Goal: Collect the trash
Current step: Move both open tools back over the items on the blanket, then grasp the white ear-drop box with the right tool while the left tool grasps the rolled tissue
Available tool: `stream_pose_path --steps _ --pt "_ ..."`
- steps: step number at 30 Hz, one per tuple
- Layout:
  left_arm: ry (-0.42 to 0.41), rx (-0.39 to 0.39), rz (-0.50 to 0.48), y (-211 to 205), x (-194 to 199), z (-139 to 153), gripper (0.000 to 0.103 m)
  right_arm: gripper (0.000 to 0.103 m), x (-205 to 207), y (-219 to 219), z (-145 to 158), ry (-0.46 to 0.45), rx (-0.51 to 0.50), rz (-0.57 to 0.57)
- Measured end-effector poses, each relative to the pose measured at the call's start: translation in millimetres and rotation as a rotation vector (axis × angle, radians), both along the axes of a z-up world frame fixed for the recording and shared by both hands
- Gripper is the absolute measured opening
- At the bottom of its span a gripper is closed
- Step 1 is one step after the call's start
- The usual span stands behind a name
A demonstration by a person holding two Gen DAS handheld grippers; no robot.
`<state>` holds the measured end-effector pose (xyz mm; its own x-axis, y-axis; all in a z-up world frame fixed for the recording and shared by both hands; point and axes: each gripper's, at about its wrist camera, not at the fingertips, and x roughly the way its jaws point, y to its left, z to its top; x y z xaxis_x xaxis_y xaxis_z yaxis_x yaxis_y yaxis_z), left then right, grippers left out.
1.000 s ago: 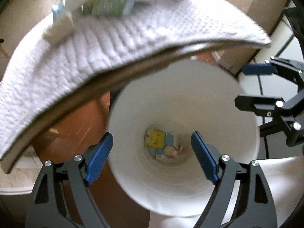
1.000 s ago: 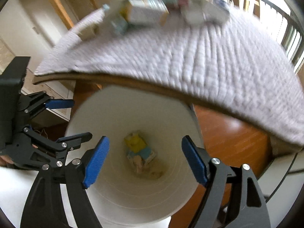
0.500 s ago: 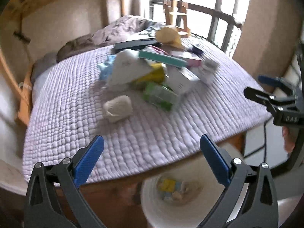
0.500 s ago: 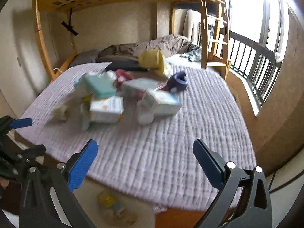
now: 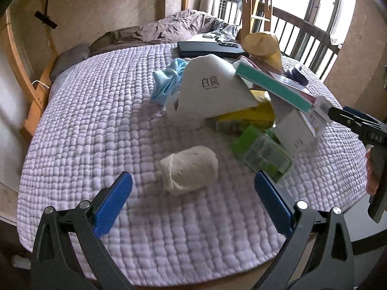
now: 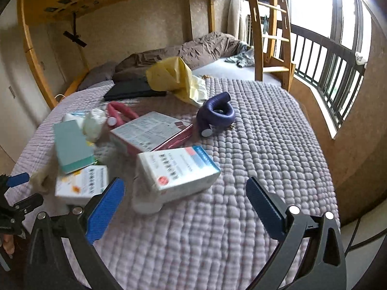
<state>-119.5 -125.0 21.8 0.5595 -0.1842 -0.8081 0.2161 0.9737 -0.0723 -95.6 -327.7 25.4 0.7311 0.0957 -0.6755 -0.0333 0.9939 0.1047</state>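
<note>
A heap of trash lies on the quilted lilac bed cover. In the left wrist view a cream rolled wad sits nearest, just beyond my open, empty left gripper. Behind it lie a green clear box, a white bag with black print, a teal-edged box and a blue cloth. In the right wrist view my right gripper is open and empty above the cover, with a white carton with red and blue print just ahead. A pink box lies further back.
A purple foam curler, a yellow bag and a black flat case lie further back on the bed. A wooden bunk frame and ladder stand behind. The balcony railing is on the right. A brown duvet lies by the wall.
Both grippers rose from over the white bin beside the bed and now face the trash heap on the cover. Their jaws spread wider. The bin has dropped out of view.
</note>
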Motion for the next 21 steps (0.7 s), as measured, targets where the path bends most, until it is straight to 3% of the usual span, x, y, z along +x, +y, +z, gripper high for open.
stream_pose_path --steps 10,14,21 --pt "0.005 0.001 -0.003 -3.0 16.8 -7.9 0.099 0.099 31.6 -5.9 -18.1 0.047 0.109 0.017" --pt "0.012 0.004 -0.007 -3.5 20.1 -10.4 0.086 0.098 35.6 -6.2 -19.5 0.046 0.129 0.023" --pt "-0.008 0.038 -0.015 -7.7 21.3 -11.6 0.069 0.083 36.3 0.5 -21.9 0.047 0.126 0.037"
